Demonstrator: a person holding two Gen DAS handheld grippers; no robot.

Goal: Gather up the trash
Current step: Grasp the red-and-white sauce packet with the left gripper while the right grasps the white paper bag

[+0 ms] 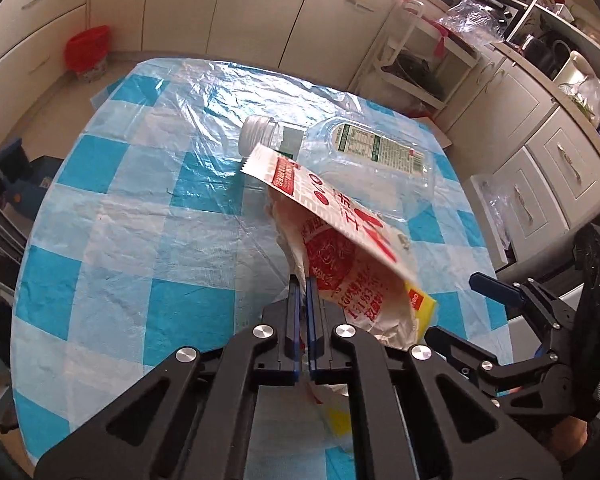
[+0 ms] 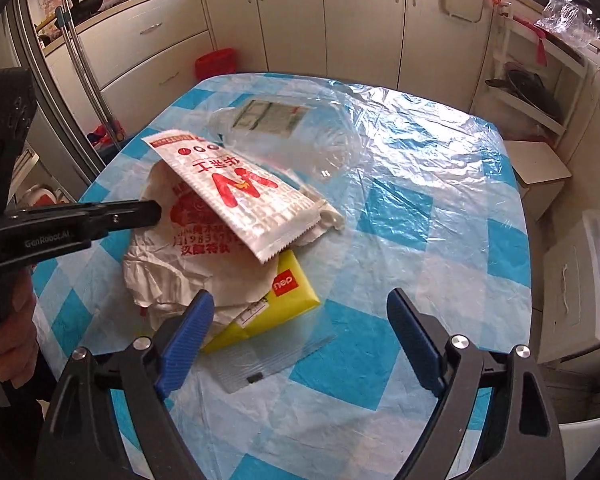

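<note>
My left gripper (image 1: 302, 280) is shut on the edge of a crumpled white paper wrapper with red print (image 1: 340, 272), also in the right wrist view (image 2: 187, 248). A white sauce packet with a red logo (image 1: 332, 204) (image 2: 235, 188) lies on top of the wrapper. A yellow packet (image 2: 287, 288) (image 1: 422, 304) lies under it. An empty clear plastic bottle (image 1: 360, 152) (image 2: 283, 128) lies on its side behind. My right gripper (image 2: 300, 320) is open, just in front of the yellow packet.
The table (image 1: 119, 208) has a blue and white checked cover under clear plastic film. A small clear zip bag (image 2: 271, 356) lies flat by the yellow packet. A red bin (image 1: 87, 51) stands on the floor by the cabinets. A white stool (image 2: 540, 172) stands to the right.
</note>
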